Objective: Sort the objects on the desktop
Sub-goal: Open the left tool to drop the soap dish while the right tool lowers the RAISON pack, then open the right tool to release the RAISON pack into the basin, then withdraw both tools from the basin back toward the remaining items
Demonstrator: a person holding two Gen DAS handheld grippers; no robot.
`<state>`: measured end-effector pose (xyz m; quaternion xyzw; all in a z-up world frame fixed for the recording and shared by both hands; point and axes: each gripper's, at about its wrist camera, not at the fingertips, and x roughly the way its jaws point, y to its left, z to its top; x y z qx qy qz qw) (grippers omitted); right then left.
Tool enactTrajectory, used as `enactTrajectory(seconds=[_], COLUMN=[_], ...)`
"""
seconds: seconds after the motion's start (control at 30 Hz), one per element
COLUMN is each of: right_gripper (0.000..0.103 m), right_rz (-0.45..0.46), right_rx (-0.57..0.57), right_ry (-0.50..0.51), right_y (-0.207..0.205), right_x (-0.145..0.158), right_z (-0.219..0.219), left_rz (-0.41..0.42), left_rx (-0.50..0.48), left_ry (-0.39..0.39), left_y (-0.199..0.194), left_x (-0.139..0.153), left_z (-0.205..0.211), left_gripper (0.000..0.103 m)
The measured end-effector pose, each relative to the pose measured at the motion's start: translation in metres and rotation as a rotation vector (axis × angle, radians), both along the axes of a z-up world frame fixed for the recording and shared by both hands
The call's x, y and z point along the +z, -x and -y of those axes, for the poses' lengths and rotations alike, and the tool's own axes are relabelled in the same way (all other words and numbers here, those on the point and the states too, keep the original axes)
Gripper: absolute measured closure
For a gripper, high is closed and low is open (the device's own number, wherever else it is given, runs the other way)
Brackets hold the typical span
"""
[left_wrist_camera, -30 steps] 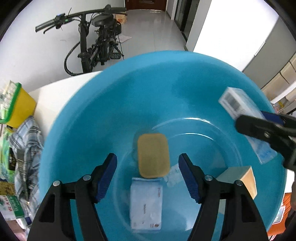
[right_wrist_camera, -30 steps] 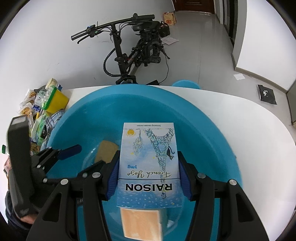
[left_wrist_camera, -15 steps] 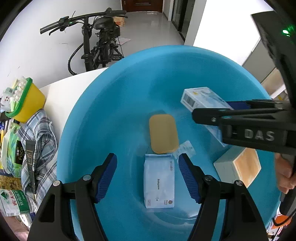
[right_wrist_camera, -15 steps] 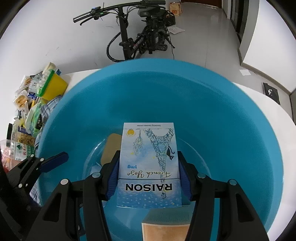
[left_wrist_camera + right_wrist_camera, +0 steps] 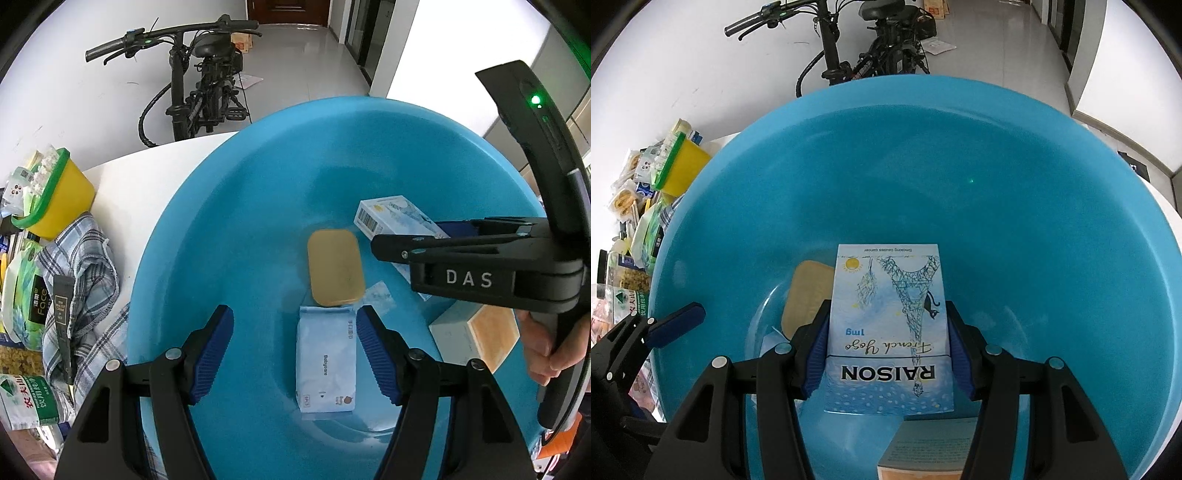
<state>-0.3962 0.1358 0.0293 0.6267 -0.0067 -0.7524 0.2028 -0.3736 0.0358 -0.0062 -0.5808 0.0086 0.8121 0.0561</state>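
A big blue basin [image 5: 229,229] [image 5: 1034,206] fills both views. My right gripper [image 5: 888,350] is shut on a pale blue cigarette box [image 5: 890,325] and holds it low inside the basin; the same box [image 5: 391,219] shows in the left wrist view under the right gripper's black body. On the basin floor lie a tan oval tin [image 5: 335,272] [image 5: 807,291], a white-blue wipes packet [image 5: 325,363] and a white-and-orange box [image 5: 480,338] [image 5: 923,450]. My left gripper [image 5: 295,354] hangs open above the packet, nothing between its fingers.
Left of the basin on the white table [image 5: 136,192] are a yellow tub with green rim [image 5: 55,195], a checked cloth [image 5: 85,280] and several snack packets [image 5: 26,402]. A bicycle [image 5: 199,81] stands on the floor behind. A hand [image 5: 546,350] grips the right tool.
My right gripper has sunk deeper into the basin with the cigarette box, moving toward the tan tin. My left gripper drifted to the left, so the packet now sits under its right finger.
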Motion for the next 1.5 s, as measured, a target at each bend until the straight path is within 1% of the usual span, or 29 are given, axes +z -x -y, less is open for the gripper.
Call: enactTrajectory(seconds=[0.17, 0.23, 0.4, 0.5, 0.6, 0.8, 0.87, 0.93, 1.0, 1.03, 1.07, 1.13, 1.2, 1.27, 1.33, 1.37, 1.4, 1.43, 1.5], right_gripper=[0.048, 0.04, 0.035, 0.035, 0.035, 0.035, 0.034, 0.025, 0.023, 0.023, 0.023, 0.022, 0.022, 0.02, 0.017, 0.015, 0.011, 0.009, 0.007], right_rz=[0.01, 0.009, -0.006, -0.018, -0.042, -0.126, -0.163, -0.193, -0.231, -0.253, -0.279, -0.326, -0.363, -0.406, -0.454, -0.483, -0.506, -0.53, -0.57], right_rx=[-0.003, -0.006, -0.005, -0.014, -0.019, -0.055, -0.088, -0.133, -0.159, -0.161, -0.161, -0.16, -0.159, -0.164, -0.162, -0.152, -0.139, -0.129, -0.133], right_ry=[-0.005, 0.0, -0.006, -0.002, -0.01, -0.021, 0.0, 0.023, 0.032, 0.025, 0.013, -0.001, -0.007, -0.006, 0.005, 0.014, 0.024, 0.034, 0.036], right_y=[0.0, 0.0, -0.003, -0.003, -0.006, -0.014, -0.018, -0.019, -0.024, -0.028, -0.031, -0.04, -0.047, -0.055, -0.065, -0.07, -0.074, -0.079, -0.089], right_x=[-0.003, -0.004, 0.0, 0.005, 0.012, 0.032, 0.042, 0.053, 0.063, 0.069, 0.075, 0.087, 0.097, 0.109, 0.121, 0.127, 0.133, 0.138, 0.149], right_z=[-0.001, -0.002, -0.004, -0.007, -0.01, -0.018, -0.025, -0.032, -0.039, -0.041, -0.043, -0.046, -0.05, -0.054, -0.06, -0.06, -0.061, -0.062, -0.064], left_rz=[-0.001, -0.003, -0.004, -0.005, -0.005, -0.027, -0.065, -0.117, -0.172, -0.187, -0.207, -0.249, -0.297, -0.361, -0.411, -0.436, -0.461, -0.48, -0.509], left_rx=[-0.003, -0.001, 0.005, 0.01, 0.015, 0.003, -0.002, -0.004, 0.016, 0.028, 0.039, 0.052, 0.047, 0.042, 0.04, 0.04, 0.042, 0.047, 0.069], left_ry=[0.014, 0.012, 0.008, 0.005, -0.002, 0.001, 0.019, 0.03, 0.012, -0.002, -0.017, -0.031, -0.007, 0.043, 0.072, 0.071, 0.049, 0.024, -0.014], left_y=[-0.001, -0.001, -0.002, 0.0, -0.001, -0.004, -0.007, -0.012, -0.016, -0.017, -0.019, -0.022, -0.028, -0.034, -0.039, -0.043, -0.046, -0.05, -0.056], left_x=[-0.002, -0.001, 0.001, 0.001, 0.003, 0.007, 0.013, 0.021, 0.031, 0.035, 0.039, 0.047, 0.056, 0.064, 0.073, 0.077, 0.081, 0.084, 0.091], left_z=[-0.003, -0.003, -0.007, -0.007, -0.007, -0.01, -0.014, -0.016, -0.014, -0.013, -0.011, -0.009, -0.01, -0.014, -0.018, -0.017, -0.016, -0.013, -0.007], left_gripper=[0.032, 0.031, 0.028, 0.027, 0.027, 0.027, 0.027, 0.027, 0.026, 0.019, 0.016, 0.016, 0.016, 0.016, 0.016, 0.015, 0.014, 0.012, 0.006])
